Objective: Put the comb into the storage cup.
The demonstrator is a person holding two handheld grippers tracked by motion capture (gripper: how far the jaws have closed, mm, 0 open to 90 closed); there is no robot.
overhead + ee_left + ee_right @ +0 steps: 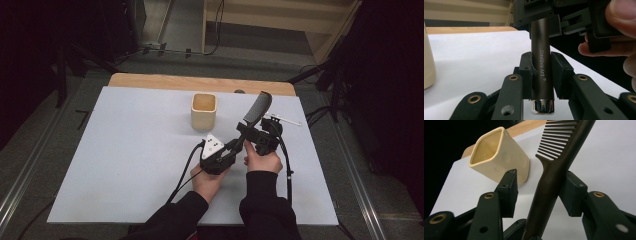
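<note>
**Comb held between two grippers above the white table**

Right of centre in the high view, the left gripper (239,145) clamps the lower handle of a dark brown comb (257,108). In the left gripper view its pads squeeze the round handle (542,70) from both sides, just above the shiny metal end cap (543,107), with the words "Creative Art" printed up the shaft. The right gripper (255,134) straddles the same comb higher up. In the right gripper view one pad (573,192) presses the handle (550,187) on the right of the frame, while the other pad (509,192) stands off at the left with a clear gap, so this gripper is not yet clenched. The comb's teeth (555,141) point toward the upper left of that frame. A cream square cup (203,110) stands upright on the white table (125,150), up and left of the comb in the high view. A small white stick (284,119) lies just right of the grippers.
</note>
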